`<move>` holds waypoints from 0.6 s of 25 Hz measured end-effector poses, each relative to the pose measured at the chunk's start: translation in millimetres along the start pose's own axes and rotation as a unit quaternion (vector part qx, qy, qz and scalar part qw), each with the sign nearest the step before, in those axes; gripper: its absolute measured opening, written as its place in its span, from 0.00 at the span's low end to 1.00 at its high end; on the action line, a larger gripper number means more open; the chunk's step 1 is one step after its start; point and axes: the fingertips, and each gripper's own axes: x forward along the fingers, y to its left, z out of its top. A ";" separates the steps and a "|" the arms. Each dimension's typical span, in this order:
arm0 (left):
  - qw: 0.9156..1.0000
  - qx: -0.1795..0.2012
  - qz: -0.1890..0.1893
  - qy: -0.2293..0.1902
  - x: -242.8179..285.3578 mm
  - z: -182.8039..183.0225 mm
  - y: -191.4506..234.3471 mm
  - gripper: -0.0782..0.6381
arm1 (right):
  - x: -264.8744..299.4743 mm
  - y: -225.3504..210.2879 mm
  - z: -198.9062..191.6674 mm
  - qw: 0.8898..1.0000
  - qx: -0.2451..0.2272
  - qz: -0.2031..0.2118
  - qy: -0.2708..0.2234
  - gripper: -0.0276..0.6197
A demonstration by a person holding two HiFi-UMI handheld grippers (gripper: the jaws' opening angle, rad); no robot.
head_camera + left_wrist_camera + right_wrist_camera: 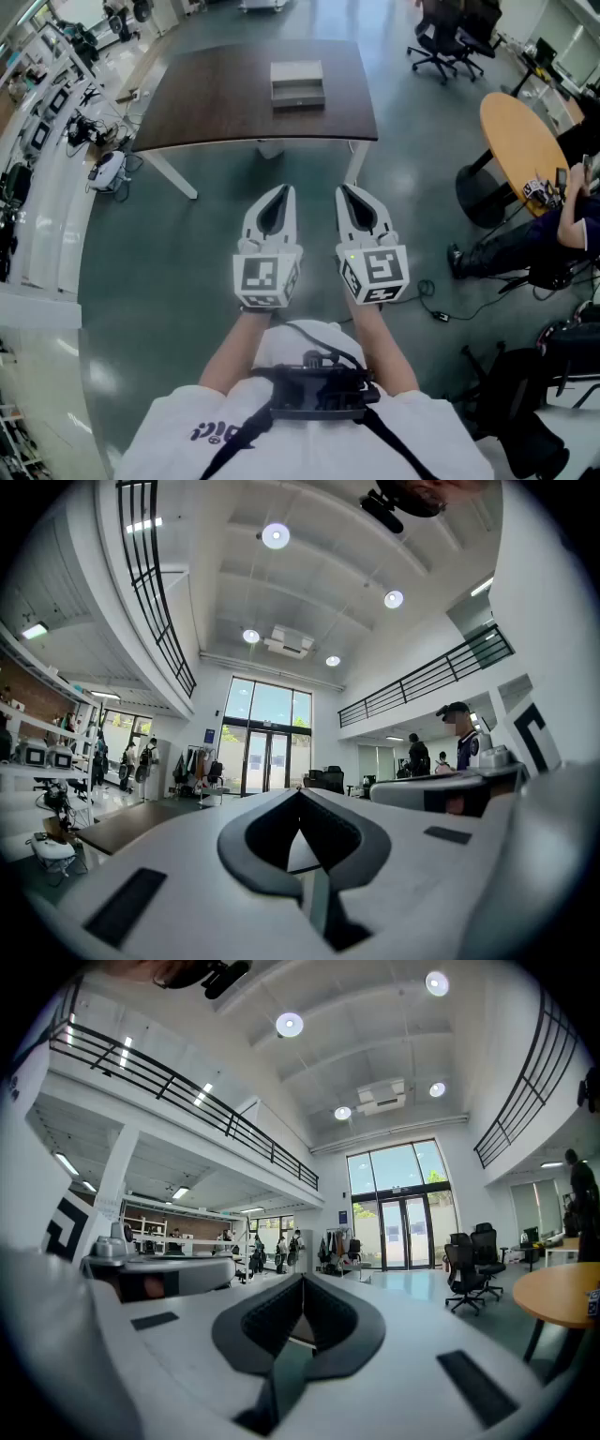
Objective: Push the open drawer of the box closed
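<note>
Floor (216,220) between table (216,103) edge and right tongs (344,190)

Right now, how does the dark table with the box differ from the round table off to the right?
The dark table has a deep brown, squarish top; the round table is light orange wood. The dark table stands on white legs, the round table on a black pedestal. The dark table carries a grey box; the round table holds small items, with a seated person beside it. Both stand on the grey floor.
</note>
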 end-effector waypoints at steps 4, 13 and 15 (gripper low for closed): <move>1.000 0.000 0.004 0.009 5.5 -4.4 -1.8 0.12 | 2.3 -10.4 3.4 1.000 0.011 -0.007 -0.004 0.05; 1.000 -0.011 -0.003 0.008 24.5 -2.8 17.6 0.12 | 25.9 6.4 12.6 1.000 0.004 0.006 -0.025 0.05; 1.000 -0.010 -0.009 0.005 31.1 0.2 18.0 0.12 | 29.2 7.3 18.2 0.999 -0.006 0.004 -0.032 0.05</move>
